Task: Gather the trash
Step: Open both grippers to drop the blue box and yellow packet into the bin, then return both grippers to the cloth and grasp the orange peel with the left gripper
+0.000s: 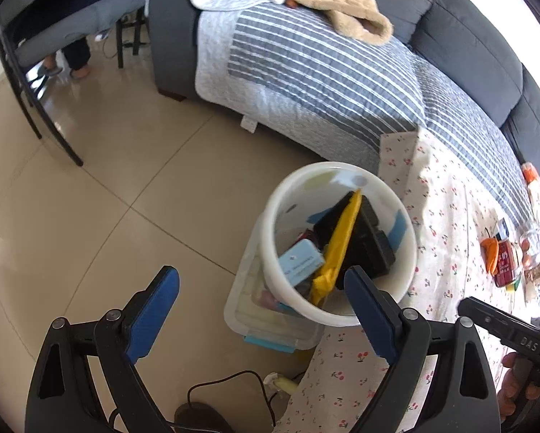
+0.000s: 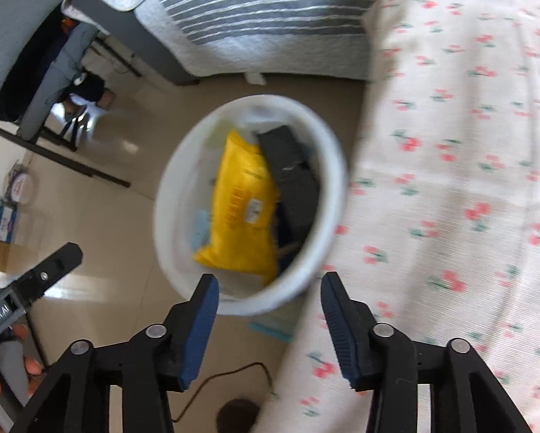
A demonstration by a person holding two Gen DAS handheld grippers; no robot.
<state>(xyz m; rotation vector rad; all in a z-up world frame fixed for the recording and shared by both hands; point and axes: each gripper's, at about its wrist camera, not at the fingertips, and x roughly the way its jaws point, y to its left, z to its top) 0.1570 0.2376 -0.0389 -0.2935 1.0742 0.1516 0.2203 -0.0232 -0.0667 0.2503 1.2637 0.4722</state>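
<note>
bin (image 1: 407, 281) beside table (image 1: 443, 216), packet (image 2: 244, 205) in bin, sofa (image 1: 306, 72) behind

One white bin (image 1: 342, 310), one yellow packet (image 2: 244, 205) in it, one light blue box (image 1: 300, 261), one clear lidded tub (image 1: 266, 328), two open grippers (image 1: 262, 281) (image 2: 270, 288), one red carton (image 1: 506, 263).

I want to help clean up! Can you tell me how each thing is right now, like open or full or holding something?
left gripper: open, holding nothing.
right gripper: open, holding nothing.
white bucket: upright, no lid, partly filled with trash.
yellow bag: inside the bucket, crumpled.
black box: inside the bucket, leaning.
clear bin: on the floor under the bucket.
red carton: lying on the flowered cloth, not yet collected.
</note>
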